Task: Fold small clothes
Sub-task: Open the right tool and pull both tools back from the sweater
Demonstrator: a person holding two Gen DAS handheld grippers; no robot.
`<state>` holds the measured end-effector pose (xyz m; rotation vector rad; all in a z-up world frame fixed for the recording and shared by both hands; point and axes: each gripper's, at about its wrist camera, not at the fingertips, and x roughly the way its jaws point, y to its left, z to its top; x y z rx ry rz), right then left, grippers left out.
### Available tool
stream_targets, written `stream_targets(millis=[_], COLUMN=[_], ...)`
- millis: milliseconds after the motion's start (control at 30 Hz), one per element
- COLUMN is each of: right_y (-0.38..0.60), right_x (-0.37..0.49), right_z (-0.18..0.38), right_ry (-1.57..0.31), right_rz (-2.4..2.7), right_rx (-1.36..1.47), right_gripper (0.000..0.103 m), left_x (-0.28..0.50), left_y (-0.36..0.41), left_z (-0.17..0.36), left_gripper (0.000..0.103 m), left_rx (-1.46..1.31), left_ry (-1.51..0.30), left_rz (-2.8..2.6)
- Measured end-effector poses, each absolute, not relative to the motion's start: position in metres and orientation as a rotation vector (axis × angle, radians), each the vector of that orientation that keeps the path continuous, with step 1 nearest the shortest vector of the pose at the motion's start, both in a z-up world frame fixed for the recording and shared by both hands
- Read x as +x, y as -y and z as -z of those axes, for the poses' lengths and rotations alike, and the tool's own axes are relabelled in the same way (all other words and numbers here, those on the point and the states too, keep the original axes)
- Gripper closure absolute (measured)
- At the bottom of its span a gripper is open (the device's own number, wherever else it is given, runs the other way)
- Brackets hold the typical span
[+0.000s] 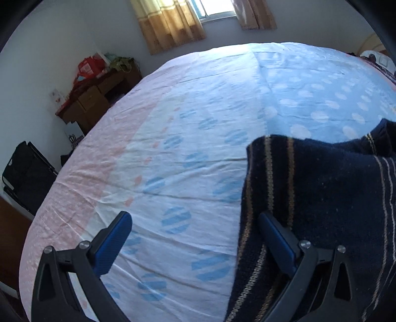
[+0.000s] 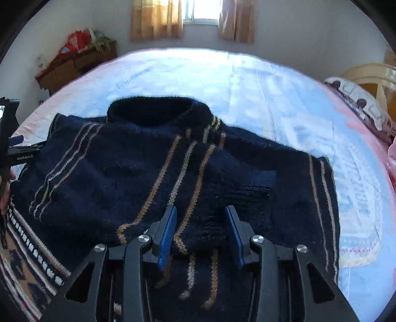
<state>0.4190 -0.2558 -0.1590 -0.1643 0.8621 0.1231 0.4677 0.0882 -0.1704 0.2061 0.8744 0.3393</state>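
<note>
- The right gripper (image 2: 200, 230) is spread, its 2 blue-padded fingers (image 2: 167, 231) standing apart over the near middle of the sweater (image 2: 123, 173), a tan stripe running up between them; nothing is pinched.
- I cannot tell whether those fingers touch the knit or hang just above it.
- The sweater is navy with thin tan and pale stripes (a patterned band shows at its near-left hem), and it lies spread on the bed (image 2: 272, 99), collar (image 2: 158, 111) at the far side.
- A sleeve (image 2: 247, 171) is folded across the body toward the right, its ribbed cuff lying on the chest.
- The left gripper (image 2: 23, 148) shows at the left edge of the right wrist view, at the sweater's left side.
- In the left wrist view the left gripper (image 1: 195, 240) is spread wide: its left finger (image 1: 113, 245) is over bare sheet, its right finger (image 1: 277, 240) over the sweater's (image 1: 321, 198) edge, and it holds nothing.
- The bed (image 1: 185, 123) has a pale blue, white and pink sheet with round spots.
- Far left, beside the bed, stands a brown dresser (image 2: 74, 64) with red items on top.
- On the far wall, tan curtains (image 2: 156, 19) flank a bright window (image 2: 201, 10).
- At the far right lies a pillow (image 2: 358, 101) near a pale chair (image 2: 371, 74).
</note>
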Motion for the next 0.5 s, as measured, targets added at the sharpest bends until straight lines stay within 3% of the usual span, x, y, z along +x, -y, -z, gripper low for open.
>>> stream_targets(millis=[200,333,500], right_y=[0.255,0.264,0.293], right_x=[0.406,0.39,0.39], right_z=[0.146,0.139,0.153], right_ry=[-0.857,-0.799,-0.876], right_rz=[-0.115,-0.078,-0.015], right_rx=[-0.16,-0.162,-0.092], right_gripper=[0.061,0.055,0.054], left_x=[0.446,0.414,0.393], left_y=[-0.08,-0.071,-0.058], left_z=[0.155,0.145,0.158], left_gripper=[0.0,0.0,0.0], left_rx=[0.194,0.145,0.133], left_ry=[-0.852,-0.819,-0.864], left_rz=[-0.32,-0.266,-0.198])
